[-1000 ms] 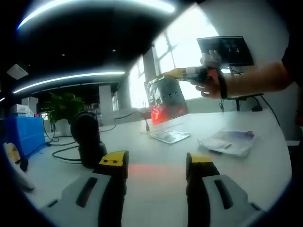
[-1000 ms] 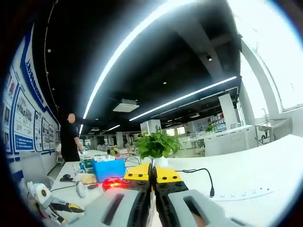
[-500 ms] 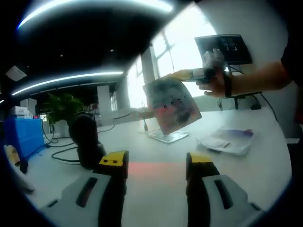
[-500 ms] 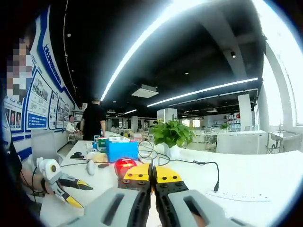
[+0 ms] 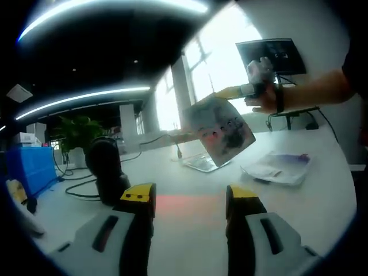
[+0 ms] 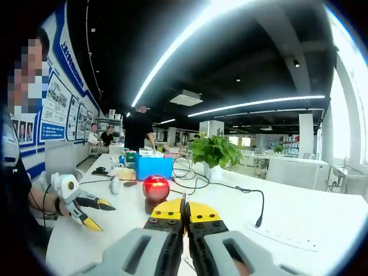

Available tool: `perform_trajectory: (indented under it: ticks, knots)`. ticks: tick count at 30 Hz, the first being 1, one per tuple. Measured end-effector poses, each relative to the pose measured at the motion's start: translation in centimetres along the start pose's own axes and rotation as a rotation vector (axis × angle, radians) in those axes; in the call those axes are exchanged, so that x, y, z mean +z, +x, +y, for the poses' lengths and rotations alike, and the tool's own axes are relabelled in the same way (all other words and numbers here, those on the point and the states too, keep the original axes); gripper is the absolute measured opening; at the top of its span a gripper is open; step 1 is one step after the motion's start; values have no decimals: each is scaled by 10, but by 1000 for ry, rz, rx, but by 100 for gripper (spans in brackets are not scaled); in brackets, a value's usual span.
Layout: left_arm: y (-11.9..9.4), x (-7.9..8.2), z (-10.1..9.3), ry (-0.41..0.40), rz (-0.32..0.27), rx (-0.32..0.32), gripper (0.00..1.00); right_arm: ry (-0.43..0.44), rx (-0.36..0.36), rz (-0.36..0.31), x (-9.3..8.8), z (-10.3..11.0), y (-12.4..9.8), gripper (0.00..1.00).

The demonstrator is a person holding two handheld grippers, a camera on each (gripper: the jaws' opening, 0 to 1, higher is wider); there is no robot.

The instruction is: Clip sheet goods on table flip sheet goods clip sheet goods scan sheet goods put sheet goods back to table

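Above the white counter point(image 5: 190, 213), at about one o'clock in the left gripper view, a printed packet point(image 5: 223, 130) is held in the air, tilted, pinched at its upper edge by the right tongs point(image 5: 244, 91). In the right gripper view, those tongs point(image 6: 185, 208) are seen pressed together with a thin edge between them. The left tongs point(image 5: 190, 198) are seen at six o'clock, apart and holding nothing, low over the counter. A dark scanner point(image 5: 106, 170) stands at nine o'clock; its red lamp point(image 6: 155, 188) glows in the right gripper view. A second packet point(image 5: 277, 169) lies flat at three o'clock. The held packet is judged light, thin, floppy and slick; it is best gripped on a sealed edge or corner, well in from the rim, so that it cannot slip out.
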State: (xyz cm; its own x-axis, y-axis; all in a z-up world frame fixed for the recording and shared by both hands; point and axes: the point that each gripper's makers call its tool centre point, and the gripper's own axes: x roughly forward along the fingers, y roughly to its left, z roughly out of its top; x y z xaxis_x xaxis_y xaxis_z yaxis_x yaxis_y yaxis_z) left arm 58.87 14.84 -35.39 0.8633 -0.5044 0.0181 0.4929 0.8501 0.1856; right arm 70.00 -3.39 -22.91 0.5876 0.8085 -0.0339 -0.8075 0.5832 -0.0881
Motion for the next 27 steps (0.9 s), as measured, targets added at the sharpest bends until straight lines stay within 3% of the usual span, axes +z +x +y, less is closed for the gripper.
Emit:
perform_trajectory:
  ticks: [6, 14, 19, 27]
  knots:
    - [0, 0, -2, -1, -1, -5, 41, 43, -16, 28, -3, -20, 5, 0]
    - [-1, 1, -2, -1, -3, -4, 41, 76, 30, 72, -2, -21, 17, 0]
    - [-1, 1, -1, -1, -6, -4, 41, 90, 41, 124, -14, -25, 27, 0]
    - [-2, 4, -2, -14, -21, -15, 42, 148, 26, 115, -22, -34, 35, 0]
